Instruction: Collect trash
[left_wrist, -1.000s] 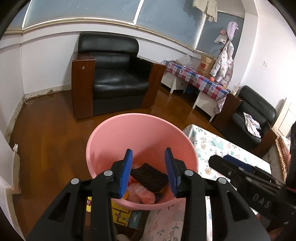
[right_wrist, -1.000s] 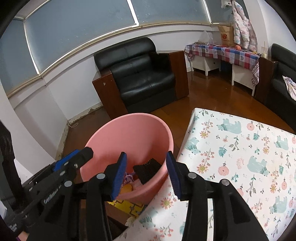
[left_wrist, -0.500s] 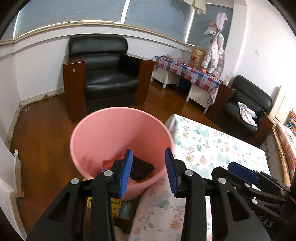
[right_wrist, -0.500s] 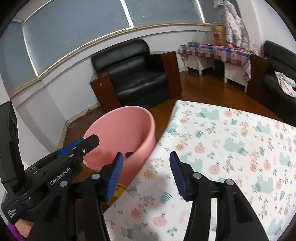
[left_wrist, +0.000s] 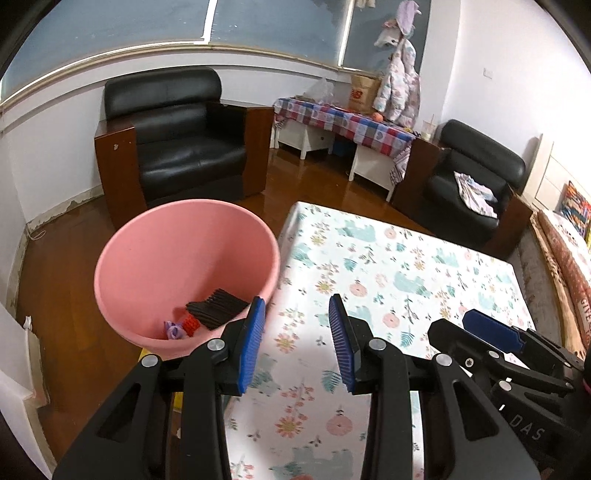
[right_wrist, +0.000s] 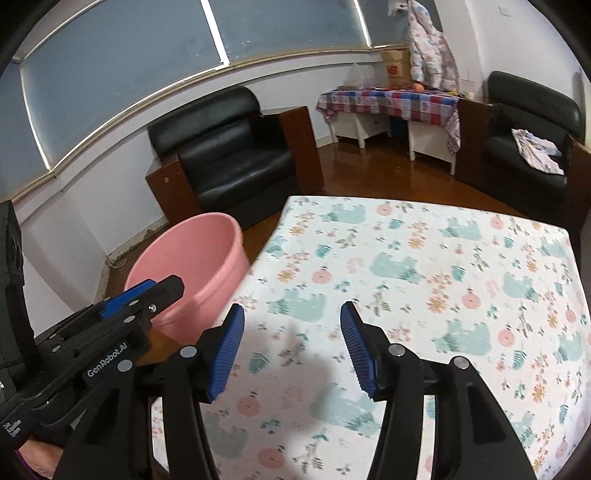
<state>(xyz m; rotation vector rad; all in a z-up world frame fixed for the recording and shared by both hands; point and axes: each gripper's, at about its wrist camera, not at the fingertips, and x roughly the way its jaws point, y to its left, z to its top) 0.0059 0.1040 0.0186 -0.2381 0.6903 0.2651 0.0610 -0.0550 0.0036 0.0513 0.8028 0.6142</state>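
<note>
1. Both tongs are empty. My left tongs (left_wrist: 297, 339) stand open with nothing between the pads, hanging over the near edge of the counter (left_wrist: 388, 266) just beside the pink bucket (left_wrist: 147, 236). My right tongs (right_wrist: 291, 347) are opening wider, also with nothing between them, over the flowered cloth.
2. Collected trash lies at the bottom of the bucket: a black ridged piece (left_wrist: 216, 308), a small red bit (left_wrist: 191, 325) and a purple scrap (left_wrist: 173, 330). I see no loose trash on the part of the counter that shows, so the job may be nearly done, or more lies out of view.
3. Risk on the left: the bucket sits below the counter's edge, touching or just beside the cloth. If my left tongs swing low they could knock its rim and tip it, spilling what is in it onto the wood floor (left_wrist: 55, 266).
4. Risk in the middle: my two tongs are close side by side, and a careless crossing could make them bump.
5. Risk on the right: open pads dragged low could snag the cloth and pull it askew.
6. Farther off, left to right: a black armchair (left_wrist: 177, 144), a side table with a checked cloth (left_wrist: 343, 122), a hanging jacket (left_wrist: 400, 85) and a second armchair (left_wrist: 476, 177). None stands in my way.
</note>
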